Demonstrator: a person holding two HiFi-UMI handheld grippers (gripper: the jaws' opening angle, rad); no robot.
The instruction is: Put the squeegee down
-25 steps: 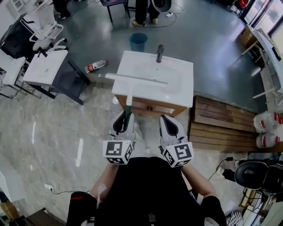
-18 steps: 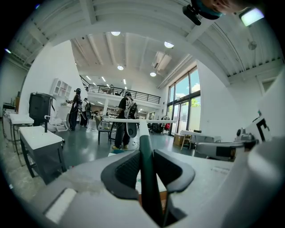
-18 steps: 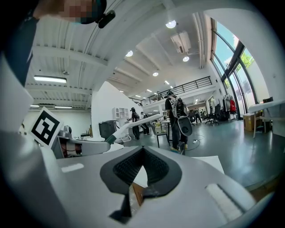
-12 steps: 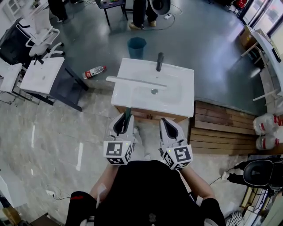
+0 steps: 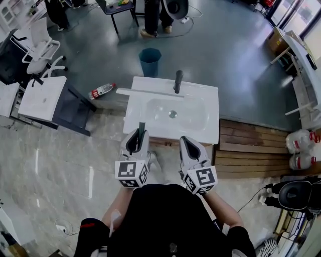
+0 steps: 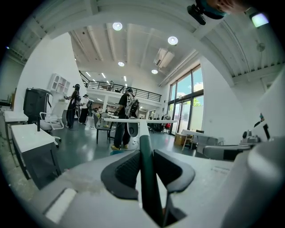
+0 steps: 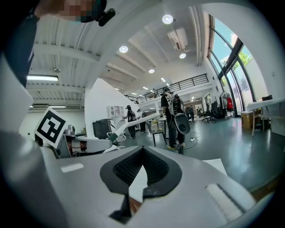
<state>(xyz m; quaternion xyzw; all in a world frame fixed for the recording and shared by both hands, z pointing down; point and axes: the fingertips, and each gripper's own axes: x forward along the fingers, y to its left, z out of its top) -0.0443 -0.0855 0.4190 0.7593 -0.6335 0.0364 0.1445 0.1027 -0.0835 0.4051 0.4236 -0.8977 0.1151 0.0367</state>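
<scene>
The squeegee has a dark green handle (image 5: 141, 130), a white shaft and a long white blade (image 5: 145, 92). My left gripper (image 5: 134, 143) is shut on the handle, and the blade reaches over the back left of the white sink top (image 5: 210, 115), next to the dark faucet (image 5: 177, 81). In the left gripper view the handle (image 6: 149, 178) runs up between the pads (image 6: 127, 171) to the blade (image 6: 133, 120). My right gripper (image 5: 189, 149) hangs beside it in front of the sink, shut on nothing (image 7: 142, 156). The right gripper view shows the squeegee (image 7: 133, 123) at the left.
The sink stands on a wooden cabinet. Behind it are a blue bin (image 5: 150, 61) and a plastic bottle (image 5: 101, 91) on the floor. A white-topped dark table (image 5: 45, 98) is at the left, a wooden pallet (image 5: 251, 145) and white jugs (image 5: 301, 145) at the right. People (image 5: 155, 15) stand at the back.
Both grippers have moved forward towards the sink, the left one carrying the squeegee. The blade has shifted from the sink's front left towards the back, near the faucet.
</scene>
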